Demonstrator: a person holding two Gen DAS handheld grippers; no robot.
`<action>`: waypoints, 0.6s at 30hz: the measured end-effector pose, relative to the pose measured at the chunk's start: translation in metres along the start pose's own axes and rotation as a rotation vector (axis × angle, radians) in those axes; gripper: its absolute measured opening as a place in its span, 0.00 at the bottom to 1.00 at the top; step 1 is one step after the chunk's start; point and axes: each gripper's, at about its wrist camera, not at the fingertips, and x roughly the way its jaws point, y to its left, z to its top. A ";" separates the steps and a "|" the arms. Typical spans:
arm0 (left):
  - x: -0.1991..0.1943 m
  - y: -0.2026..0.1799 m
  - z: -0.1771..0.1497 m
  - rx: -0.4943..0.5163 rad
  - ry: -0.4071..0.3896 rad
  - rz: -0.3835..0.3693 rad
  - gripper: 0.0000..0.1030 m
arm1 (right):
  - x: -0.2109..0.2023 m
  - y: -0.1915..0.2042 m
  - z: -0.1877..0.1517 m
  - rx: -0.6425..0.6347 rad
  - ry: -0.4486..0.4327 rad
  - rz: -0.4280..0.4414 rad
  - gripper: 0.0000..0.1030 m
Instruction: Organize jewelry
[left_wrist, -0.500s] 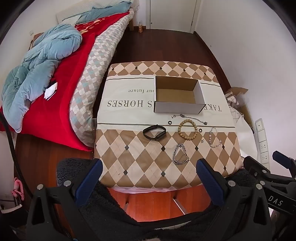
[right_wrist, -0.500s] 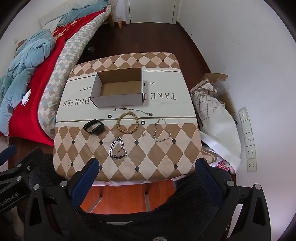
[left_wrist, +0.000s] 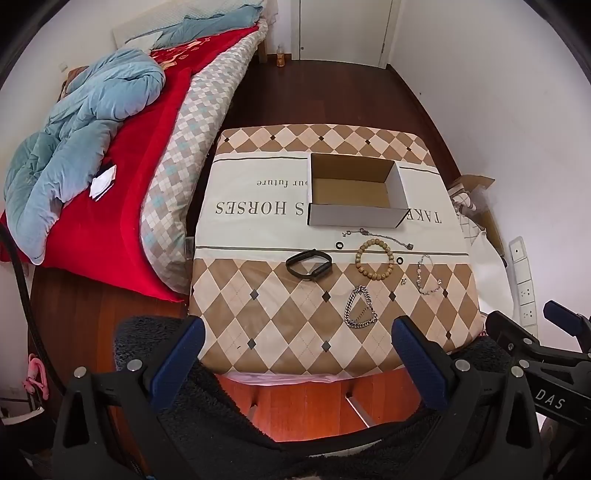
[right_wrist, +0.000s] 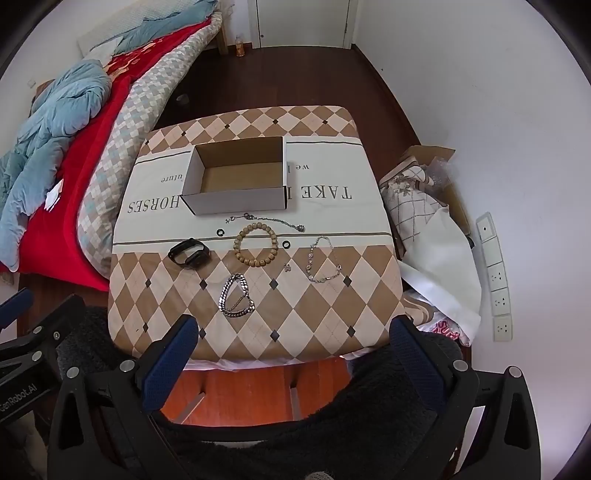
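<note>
**Two grippers held back from a table of loose jewelry**

Two sets of blue-padded fingers are spread wide and grip nothing: the left gripper (left_wrist: 295, 354) and the right gripper (right_wrist: 291, 350) are both held short of the near table edge, above dark fleece fabric (left_wrist: 192, 398). To the far left, a bed (left_wrist: 122, 206) is covered by a red blanket and a crumpled blue duvet (left_wrist: 74, 140). Beside it, the table is draped in a diamond-patterned cloth (left_wrist: 288, 332) printed with lettering. Nothing is placed between the grippers and the jewelry.

On the cloth, from left to right, a black fitness band (left_wrist: 309, 264) is laid in a closed loop; a small black ring (left_wrist: 339, 245) is seen just beyond it; a heavy silver chain bracelet (left_wrist: 360, 307) is folded nearest the grippers; a wooden bead bracelet (left_wrist: 375, 255) is set in an open circle; a thin chain (left_wrist: 380, 236) is stretched behind it, just in front of an open cardboard box (left_wrist: 354, 216); and a slim silver bracelet (left_wrist: 426, 275) is curled at the right. The box's floor is bare. Against the right wall, folded fabric (right_wrist: 424, 221) and a white power strip (right_wrist: 495, 277) are seen.
</note>
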 end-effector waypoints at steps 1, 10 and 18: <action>0.000 0.000 0.000 0.000 -0.002 0.000 1.00 | 0.000 0.000 0.000 0.000 0.000 0.001 1.00; -0.006 0.003 0.004 0.000 -0.004 0.000 1.00 | -0.002 0.000 -0.001 0.001 -0.002 -0.001 1.00; -0.006 0.003 0.004 0.000 -0.007 -0.001 1.00 | -0.002 -0.001 -0.001 0.000 -0.003 -0.001 1.00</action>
